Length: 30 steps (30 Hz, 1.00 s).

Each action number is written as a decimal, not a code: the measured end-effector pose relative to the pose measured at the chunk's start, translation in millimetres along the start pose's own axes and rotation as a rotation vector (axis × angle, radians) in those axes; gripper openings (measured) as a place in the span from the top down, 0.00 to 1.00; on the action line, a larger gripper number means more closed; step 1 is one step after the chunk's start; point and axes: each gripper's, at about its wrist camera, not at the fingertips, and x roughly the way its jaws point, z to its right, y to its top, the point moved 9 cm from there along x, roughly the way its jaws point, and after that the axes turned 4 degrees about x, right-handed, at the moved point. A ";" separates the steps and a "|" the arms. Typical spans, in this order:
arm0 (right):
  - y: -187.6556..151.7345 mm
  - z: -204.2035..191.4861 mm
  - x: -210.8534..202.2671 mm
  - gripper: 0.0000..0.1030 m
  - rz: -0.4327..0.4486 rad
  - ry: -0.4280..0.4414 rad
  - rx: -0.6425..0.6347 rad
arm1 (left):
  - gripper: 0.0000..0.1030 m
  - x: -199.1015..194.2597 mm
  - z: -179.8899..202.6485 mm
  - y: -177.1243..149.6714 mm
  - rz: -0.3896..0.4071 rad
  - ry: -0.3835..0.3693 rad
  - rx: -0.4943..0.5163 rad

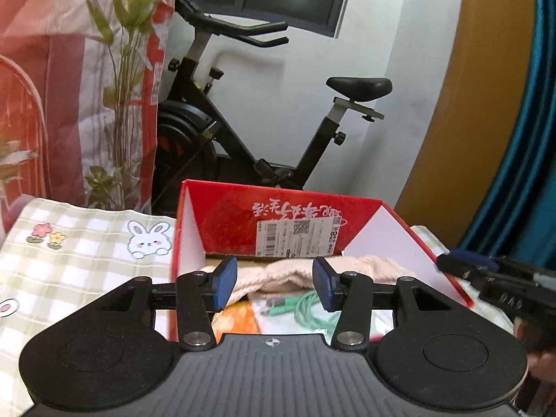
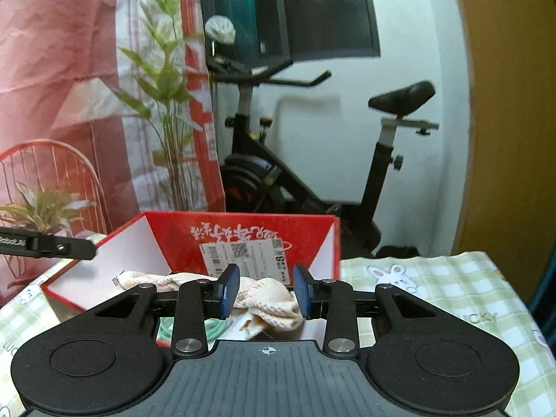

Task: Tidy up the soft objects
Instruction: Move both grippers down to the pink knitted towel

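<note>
Red cardboard box [image 1: 278, 222] sat open on the checked bunny tablecloth [image 1: 87, 243], white inner walls splayed out, shipping label [image 1: 299, 238] stuck on the far inner wall w/ print upside down. Cream knitted sock [image 1: 295, 272] lay inside — stretched across the box floor near the back wall, one end bunched up toward the right wrist cam. Beside it in the box, nearer the cams: mint-green cable [image 1: 309, 307], coiled, plus an orange-and-white packet [image 1: 236, 318], partly hidden by the fingers.

Left gripper [image 1: 274, 285] hung over the box's near edge, jaws parted about halfway, blue pads [image 1: 226, 285] clear of everything — nothing pinched, sock visible thru the gap but behind it. Right gripper [image 2: 267, 290] likewise over the box from the other side, jaws a bit narrower than the left's. Sock's bunched end [image 2: 274, 304] showed between its pads; couldn't see either pad actually pressing on the knit, so no grip as far as the pics went.

Each gripper's tip poked into the other's view — right one at far right edge in left cam [image 1: 486, 278], left one at far left in right cam [image 2: 52, 245].

Bkgd: black exercise bike [image 2: 312, 173] vs white wall, leafy plant [image 2: 166, 104], red-and-white fabric [image 1: 41, 69] hanging at left, wooden panel [image 1: 479, 104] at right.
</note>
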 end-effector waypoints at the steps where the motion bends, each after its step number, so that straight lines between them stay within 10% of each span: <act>1: -0.8 3.3 -8.3 0.69 0.014 -0.001 0.001 | 0.51 -5.6 -1.0 -3.1 0.001 0.001 0.003; 11: -38.4 36.5 -63.1 0.69 0.056 -0.044 0.041 | 0.51 -36.5 -26.2 -47.7 -0.018 0.050 -0.051; 30: -138.6 44.2 -17.1 0.53 -0.168 -0.140 0.115 | 0.51 22.8 -30.5 -132.3 -0.213 0.077 -0.101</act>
